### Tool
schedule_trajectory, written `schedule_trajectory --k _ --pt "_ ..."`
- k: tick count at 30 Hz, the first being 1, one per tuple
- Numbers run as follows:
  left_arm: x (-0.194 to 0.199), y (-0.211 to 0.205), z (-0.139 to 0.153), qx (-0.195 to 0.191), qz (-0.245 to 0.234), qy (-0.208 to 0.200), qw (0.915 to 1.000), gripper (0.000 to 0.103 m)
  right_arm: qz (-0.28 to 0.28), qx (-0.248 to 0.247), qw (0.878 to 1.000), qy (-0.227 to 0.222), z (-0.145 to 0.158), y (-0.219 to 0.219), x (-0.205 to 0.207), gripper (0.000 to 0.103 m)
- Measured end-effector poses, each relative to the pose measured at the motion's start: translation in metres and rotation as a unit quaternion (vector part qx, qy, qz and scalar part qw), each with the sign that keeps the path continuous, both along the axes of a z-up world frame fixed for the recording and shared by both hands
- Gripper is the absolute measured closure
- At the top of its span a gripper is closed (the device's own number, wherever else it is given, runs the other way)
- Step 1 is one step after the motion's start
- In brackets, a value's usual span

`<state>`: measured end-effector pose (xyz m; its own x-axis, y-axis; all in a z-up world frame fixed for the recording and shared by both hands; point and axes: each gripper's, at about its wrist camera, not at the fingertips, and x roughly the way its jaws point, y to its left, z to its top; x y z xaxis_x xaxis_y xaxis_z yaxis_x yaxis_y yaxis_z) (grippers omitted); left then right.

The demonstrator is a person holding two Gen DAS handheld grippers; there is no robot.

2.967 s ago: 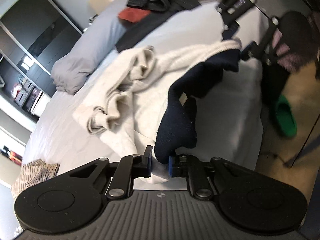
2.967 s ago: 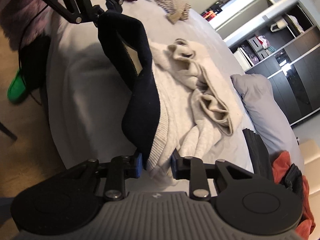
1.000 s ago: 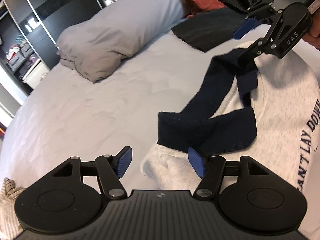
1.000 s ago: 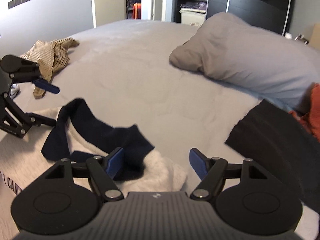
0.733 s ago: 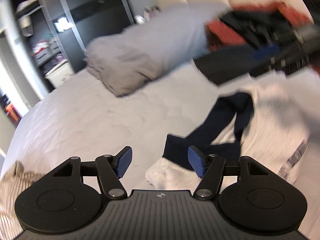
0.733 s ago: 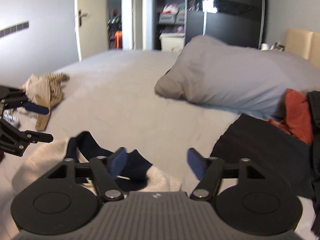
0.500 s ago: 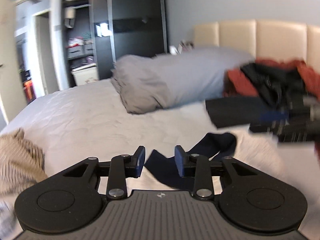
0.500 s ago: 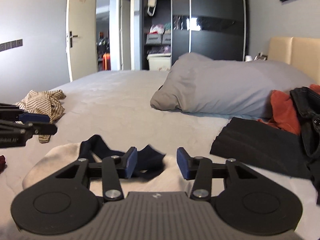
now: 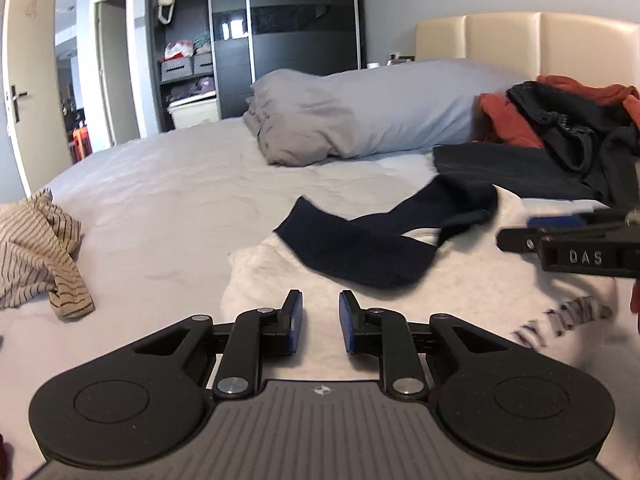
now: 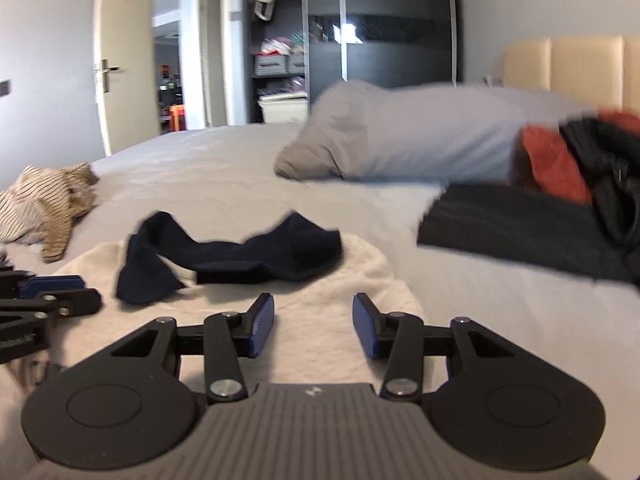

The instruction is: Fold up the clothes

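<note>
A white sweatshirt (image 9: 480, 280) lies spread on the grey bed, its navy neck band (image 9: 380, 236) flopped loose across the top. My left gripper (image 9: 320, 320) hovers low over the sweatshirt's near edge. Its jaws are closing with a narrow gap and nothing between the blue pads. In the right wrist view the same sweatshirt (image 10: 320, 288) and navy band (image 10: 240, 256) lie just ahead of my right gripper (image 10: 314, 320), which is open and empty. Each gripper shows in the other's view: the right gripper (image 9: 520, 232) at the right edge, the left gripper (image 10: 76, 290) at the left edge.
A grey pillow (image 9: 360, 116) lies across the bed's far side. A striped garment (image 9: 36, 256) is bunched at the left. A flat black cloth (image 9: 512, 168) and a red and black clothes pile (image 9: 560, 120) sit at the right by the cream headboard (image 9: 520, 44).
Both grippers let go of the sweatshirt, which now lies on the bed. Both then swung level and drew back to its near edge. Both sets of jaws narrowed, the left ones more.
</note>
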<state>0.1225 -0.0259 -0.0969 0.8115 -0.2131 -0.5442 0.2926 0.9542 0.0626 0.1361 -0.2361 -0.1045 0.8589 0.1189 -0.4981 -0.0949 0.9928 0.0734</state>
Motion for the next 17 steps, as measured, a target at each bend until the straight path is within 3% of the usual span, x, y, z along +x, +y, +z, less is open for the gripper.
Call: schedule_trajectory --k 8,17 --pt "0.025 -0.002 -0.026 0.008 0.014 0.002 0.9999 0.085 -0.014 0.028 0.999 0.007 -0.031 -0.01 0.02 0.052" --pt "0.031 -0.003 -0.038 0.011 0.012 0.003 0.9999 0.085 -0.016 0.037 0.999 0.023 -0.04 -0.011 0.029 0.051"
